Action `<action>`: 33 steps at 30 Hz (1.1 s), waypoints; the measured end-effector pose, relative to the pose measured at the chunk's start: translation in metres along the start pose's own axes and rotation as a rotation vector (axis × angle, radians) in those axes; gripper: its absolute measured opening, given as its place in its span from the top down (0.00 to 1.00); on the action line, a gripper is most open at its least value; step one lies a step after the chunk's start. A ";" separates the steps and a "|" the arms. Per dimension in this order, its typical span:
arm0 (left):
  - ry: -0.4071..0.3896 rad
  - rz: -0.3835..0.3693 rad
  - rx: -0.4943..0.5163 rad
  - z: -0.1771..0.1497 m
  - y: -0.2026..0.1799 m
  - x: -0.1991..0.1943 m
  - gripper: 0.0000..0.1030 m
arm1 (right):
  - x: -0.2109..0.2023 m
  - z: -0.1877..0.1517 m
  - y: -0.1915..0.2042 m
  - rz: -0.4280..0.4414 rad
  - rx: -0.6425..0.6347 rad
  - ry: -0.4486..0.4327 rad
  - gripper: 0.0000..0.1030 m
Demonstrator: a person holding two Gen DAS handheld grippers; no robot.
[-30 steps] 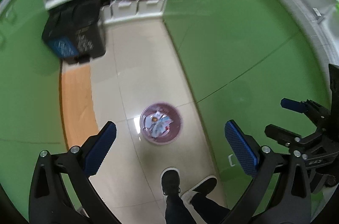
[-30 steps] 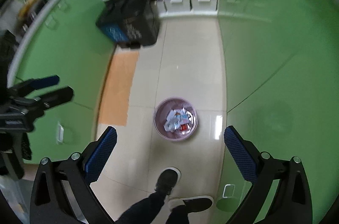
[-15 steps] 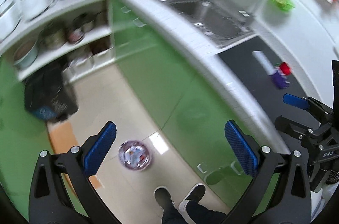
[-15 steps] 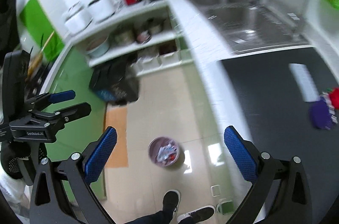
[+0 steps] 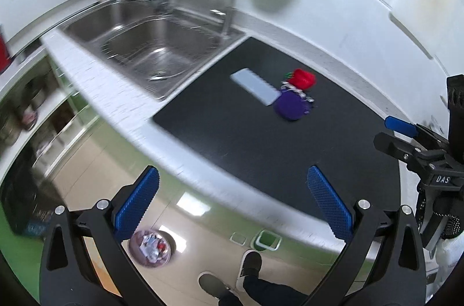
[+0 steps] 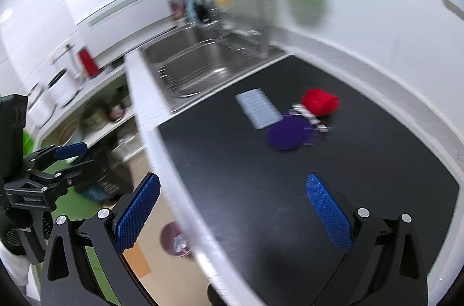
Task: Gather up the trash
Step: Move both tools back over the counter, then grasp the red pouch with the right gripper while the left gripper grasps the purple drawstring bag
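- The left gripper (image 5: 229, 201) is hanging with its jaws spread wide and nothing between them, low in the left wrist view, out over the counter (image 5: 121, 109) edge.
- The right gripper (image 6: 232, 207) is likewise spread and empty, sitting over the near part of the black mat (image 6: 261, 190).
- The trash is lying right of centre on the mat: a pale flat packet (image 5: 256, 85), a red wrapper (image 5: 301, 78) and a purple round piece (image 5: 291, 106), the last two touching.
- Judging the step: the right gripper is looking best placed to reach in. Taking the packet first, by its near edge, should avoid dragging the clustered pieces.
- The round bin (image 5: 152, 245) on the floor is showing at the lower left of the left wrist view, already holding crumpled wrappers. In the right wrist view it is half hidden by the counter.
- The sink (image 5: 150, 45) at the upper left is looking empty.
- Motion blur is softening small details.
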State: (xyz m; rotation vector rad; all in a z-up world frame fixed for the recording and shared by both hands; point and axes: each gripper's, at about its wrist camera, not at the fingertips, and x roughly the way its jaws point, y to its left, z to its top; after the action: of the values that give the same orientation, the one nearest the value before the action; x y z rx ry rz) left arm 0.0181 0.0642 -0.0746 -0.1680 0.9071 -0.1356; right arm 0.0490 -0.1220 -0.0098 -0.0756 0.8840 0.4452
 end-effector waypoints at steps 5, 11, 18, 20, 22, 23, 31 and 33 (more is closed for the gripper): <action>0.015 -0.027 0.035 0.024 -0.029 0.031 0.03 | 0.006 0.017 -0.044 -0.048 0.010 -0.001 0.06; 0.034 -0.021 0.041 0.060 -0.051 0.072 0.03 | 0.040 0.047 -0.083 -0.064 -0.016 0.027 0.06; 0.071 0.001 0.017 0.082 -0.063 0.116 0.03 | 0.103 0.079 -0.113 -0.061 -0.067 0.091 0.06; 0.087 0.013 0.007 0.084 -0.063 0.128 0.03 | 0.127 0.086 -0.119 -0.053 -0.092 0.118 0.06; 0.098 0.021 -0.005 0.085 -0.062 0.136 0.03 | 0.146 0.090 -0.121 -0.051 -0.113 0.137 0.06; 0.104 0.025 -0.011 0.085 -0.062 0.140 0.03 | 0.155 0.091 -0.123 -0.050 -0.127 0.144 0.06; 0.138 0.054 -0.055 0.079 -0.056 0.163 0.03 | 0.198 0.101 -0.131 -0.041 -0.187 0.173 0.23; 0.142 0.056 -0.065 0.078 -0.055 0.167 0.03 | 0.206 0.101 -0.133 -0.041 -0.191 0.201 0.42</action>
State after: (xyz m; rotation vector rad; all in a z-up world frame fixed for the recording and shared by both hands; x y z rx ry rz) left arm 0.1790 -0.0139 -0.1450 -0.1953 1.0577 -0.0666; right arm 0.2898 -0.1465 -0.1177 -0.3173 1.0340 0.4890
